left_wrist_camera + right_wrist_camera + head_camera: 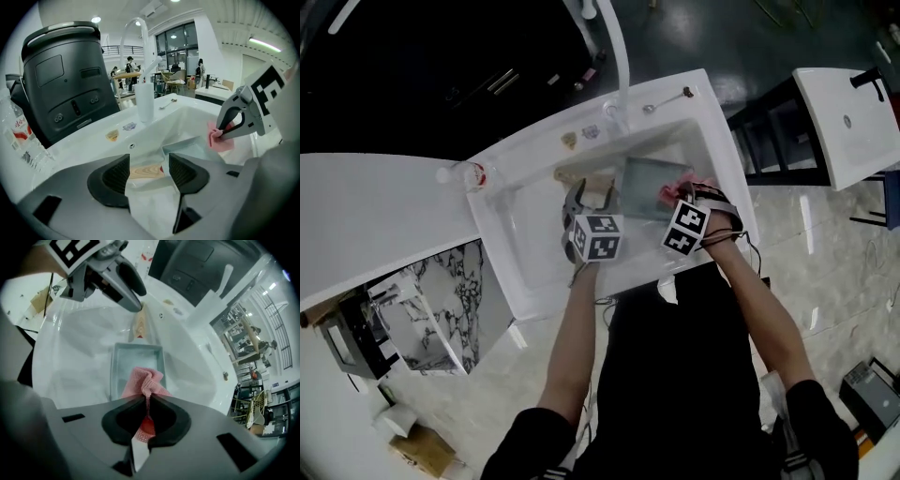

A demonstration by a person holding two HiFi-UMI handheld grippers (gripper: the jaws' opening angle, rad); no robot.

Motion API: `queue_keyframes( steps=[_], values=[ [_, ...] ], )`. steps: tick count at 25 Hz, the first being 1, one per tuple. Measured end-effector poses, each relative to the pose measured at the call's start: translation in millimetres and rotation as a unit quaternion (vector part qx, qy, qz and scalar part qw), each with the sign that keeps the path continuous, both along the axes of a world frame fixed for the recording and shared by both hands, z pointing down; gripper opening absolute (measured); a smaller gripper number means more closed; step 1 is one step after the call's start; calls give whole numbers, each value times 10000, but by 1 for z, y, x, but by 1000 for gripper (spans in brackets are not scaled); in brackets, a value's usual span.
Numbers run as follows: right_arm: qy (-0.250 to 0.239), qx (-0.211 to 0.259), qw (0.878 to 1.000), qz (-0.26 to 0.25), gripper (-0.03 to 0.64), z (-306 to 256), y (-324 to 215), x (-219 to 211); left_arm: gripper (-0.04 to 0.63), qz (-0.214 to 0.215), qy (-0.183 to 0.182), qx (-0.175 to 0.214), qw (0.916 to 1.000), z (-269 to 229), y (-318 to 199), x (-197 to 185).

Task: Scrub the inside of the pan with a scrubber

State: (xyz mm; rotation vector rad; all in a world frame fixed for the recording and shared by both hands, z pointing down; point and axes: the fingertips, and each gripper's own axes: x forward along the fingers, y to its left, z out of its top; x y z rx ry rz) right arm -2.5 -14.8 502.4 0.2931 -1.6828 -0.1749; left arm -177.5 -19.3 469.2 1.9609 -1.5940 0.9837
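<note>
A rectangular grey pan (649, 187) with a wooden handle (596, 184) lies in the white sink (525, 220). My left gripper (575, 201) hovers just above that handle, open, with nothing pressed between its pads. In the left gripper view the handle (144, 171) shows through the gap of the left gripper (149, 165), below it. My right gripper (146, 401) is shut on a pink mesh scrubber (144, 379), which hangs above the pan (136, 359). The scrubber (220, 140) is apart from the pan's floor.
A white faucet (617, 47) rises at the sink's far rim, with a spoon (666, 101) and small scraps beside it. A black appliance (65, 75) and a plastic bottle (18, 133) stand left of the sink. A second white basin (848, 112) is at the right.
</note>
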Motion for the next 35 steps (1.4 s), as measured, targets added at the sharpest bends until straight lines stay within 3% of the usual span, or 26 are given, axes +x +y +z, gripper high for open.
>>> queue_keyframes(
  steps=[5, 12, 17, 21, 28, 35],
  values=[
    [-504, 512, 9974, 32, 37, -52, 1, 0, 256, 110, 154, 221, 9996, -35, 17, 30],
    [-1297, 839, 9880, 99, 38, -105, 19, 18, 255, -45, 536, 545, 9971, -91, 49, 79],
    [-1940, 928, 9765, 125, 38, -147, 24, 46, 236, -182, 446, 816, 9955, -127, 64, 115],
    [-2435, 903, 9653, 266, 38, -179, 29, 89, 210, -385, 590, 1005, 9924, -151, 80, 156],
    [-3595, 565, 9314, 117, 38, -243, 60, 158, 156, -795, 712, 1459, 9835, -200, 121, 226],
    [-4823, -416, 8749, 88, 38, -287, 102, 192, 68, -1336, 770, 1710, 9731, -222, 178, 266]
  ],
)
